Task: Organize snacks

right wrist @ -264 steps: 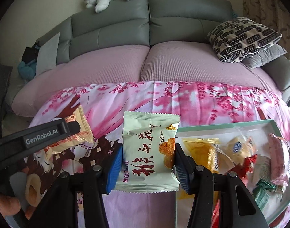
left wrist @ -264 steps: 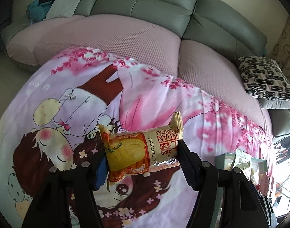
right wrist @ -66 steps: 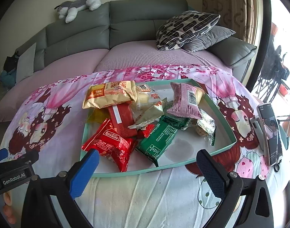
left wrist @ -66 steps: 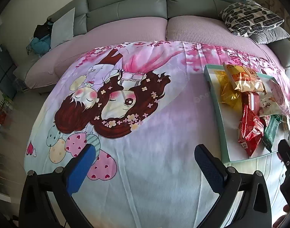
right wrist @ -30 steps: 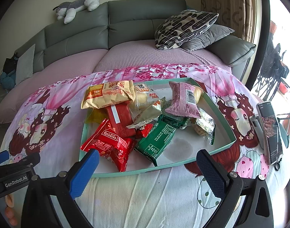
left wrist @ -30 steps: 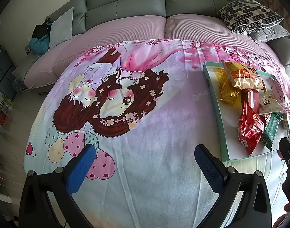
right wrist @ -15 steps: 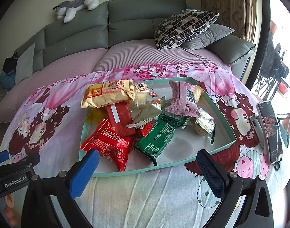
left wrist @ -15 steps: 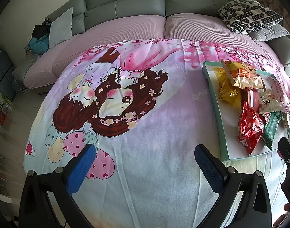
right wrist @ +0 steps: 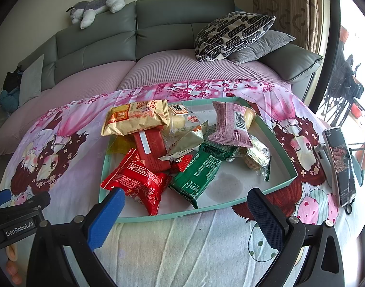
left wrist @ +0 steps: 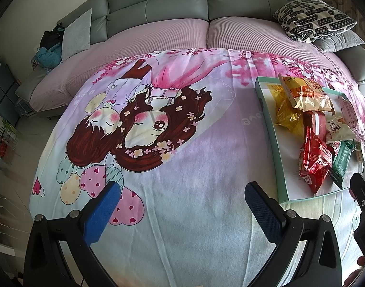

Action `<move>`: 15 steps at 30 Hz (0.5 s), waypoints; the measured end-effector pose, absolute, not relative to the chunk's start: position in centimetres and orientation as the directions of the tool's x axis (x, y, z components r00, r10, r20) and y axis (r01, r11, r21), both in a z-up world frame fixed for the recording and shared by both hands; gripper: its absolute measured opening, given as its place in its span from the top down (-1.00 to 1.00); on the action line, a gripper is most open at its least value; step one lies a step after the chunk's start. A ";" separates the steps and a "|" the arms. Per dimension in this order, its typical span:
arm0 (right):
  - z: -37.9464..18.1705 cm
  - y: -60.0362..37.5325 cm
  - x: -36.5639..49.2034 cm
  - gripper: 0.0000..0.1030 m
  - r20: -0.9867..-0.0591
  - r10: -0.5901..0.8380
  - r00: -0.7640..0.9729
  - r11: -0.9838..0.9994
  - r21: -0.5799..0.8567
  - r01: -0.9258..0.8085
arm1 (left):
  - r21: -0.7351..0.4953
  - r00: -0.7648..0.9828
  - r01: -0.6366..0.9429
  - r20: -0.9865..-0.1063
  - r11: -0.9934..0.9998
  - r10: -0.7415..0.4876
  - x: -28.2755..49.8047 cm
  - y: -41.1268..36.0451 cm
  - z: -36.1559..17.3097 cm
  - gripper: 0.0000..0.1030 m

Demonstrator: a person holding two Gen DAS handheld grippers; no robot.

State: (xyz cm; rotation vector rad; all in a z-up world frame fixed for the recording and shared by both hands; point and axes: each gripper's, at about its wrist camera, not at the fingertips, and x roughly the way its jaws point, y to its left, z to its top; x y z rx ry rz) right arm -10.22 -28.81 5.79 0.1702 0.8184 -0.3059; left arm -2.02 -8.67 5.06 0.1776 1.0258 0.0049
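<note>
A teal-rimmed tray [right wrist: 281,153] [left wrist: 269,129] lies on the cartoon-print cloth and holds several snack packets. Among them are a gold packet [right wrist: 135,117] [left wrist: 306,95] at the back, a red packet [right wrist: 137,179] [left wrist: 314,160], a green packet [right wrist: 196,177] and a pink packet [right wrist: 231,124]. My right gripper [right wrist: 184,204] stands open just in front of the tray's near rim, nothing between its blue pads. My left gripper [left wrist: 180,196] is open over bare cloth, to the left of the tray, and holds nothing.
A phone [right wrist: 340,165] on a stand sits right of the tray. Behind the cloth runs a grey sofa with pink covers, a patterned pillow [right wrist: 232,33] and a plush toy [right wrist: 98,2]. The cloth [left wrist: 182,157] left of the tray lies flat.
Well earlier each gripper was shut on a snack packet; both packets now lie in the tray. Over the last second both grippers have stayed open and almost still.
</note>
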 end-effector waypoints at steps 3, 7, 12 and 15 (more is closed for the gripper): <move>5.8 -28.8 -10.2 -1.00 -0.740 -0.202 0.642 0.943 0.031 0.332 | 0.150 0.522 0.084 -0.849 0.985 0.085 -2.0 -8.7 5.1 -1.00; 5.8 -28.8 -10.2 -1.00 -0.740 -0.202 0.642 0.943 0.031 0.332 | 0.154 0.523 0.089 -0.848 0.984 0.085 -2.1 -8.8 5.0 -1.00; 5.8 -28.8 -10.2 -1.00 -0.739 -0.202 0.642 0.943 0.032 0.333 | 0.152 0.522 0.085 -0.849 0.985 0.086 -2.1 -8.6 5.1 -1.00; 5.7 -28.7 -10.2 -1.00 -0.741 -0.202 0.641 0.943 0.030 0.332 | 0.155 0.526 0.091 -0.846 0.984 0.085 -2.1 -8.7 5.1 -1.00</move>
